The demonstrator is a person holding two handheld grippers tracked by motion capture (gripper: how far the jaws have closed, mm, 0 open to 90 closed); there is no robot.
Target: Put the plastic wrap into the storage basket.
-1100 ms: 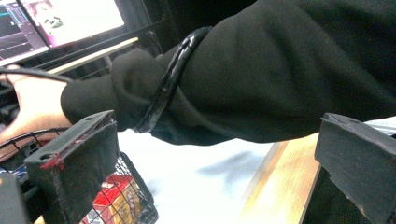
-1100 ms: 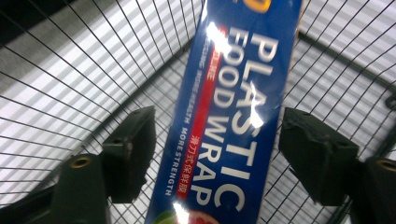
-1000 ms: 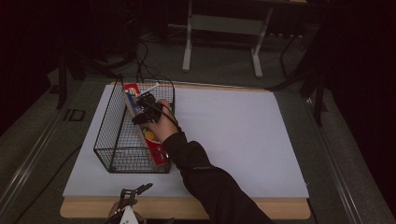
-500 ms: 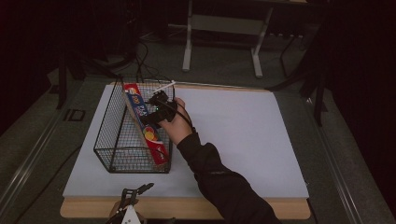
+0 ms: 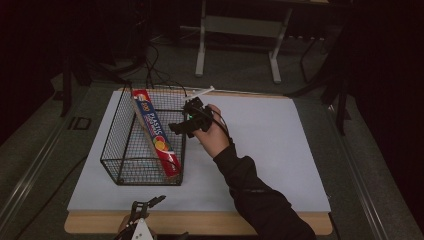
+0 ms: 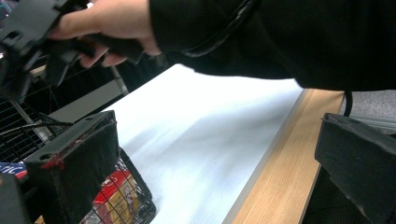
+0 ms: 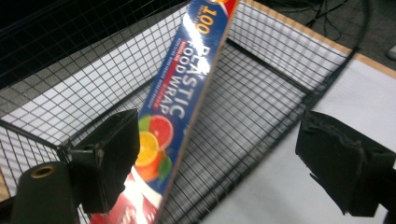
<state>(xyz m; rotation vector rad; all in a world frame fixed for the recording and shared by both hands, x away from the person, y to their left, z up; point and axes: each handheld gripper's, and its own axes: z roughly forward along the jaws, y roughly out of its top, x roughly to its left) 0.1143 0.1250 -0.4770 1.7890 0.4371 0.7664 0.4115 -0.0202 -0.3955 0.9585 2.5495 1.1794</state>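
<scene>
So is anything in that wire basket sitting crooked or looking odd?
Yes. The plastic wrap box lies slantwise in the wire basket, running from the far left corner to the near right corner, and seems propped on the rim. The open right gripper hovers beside it.

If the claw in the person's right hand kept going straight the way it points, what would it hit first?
Probably the wire basket: the open right claw points down into it, with the plastic wrap box just left of centre. Depth is hard to judge.
</scene>
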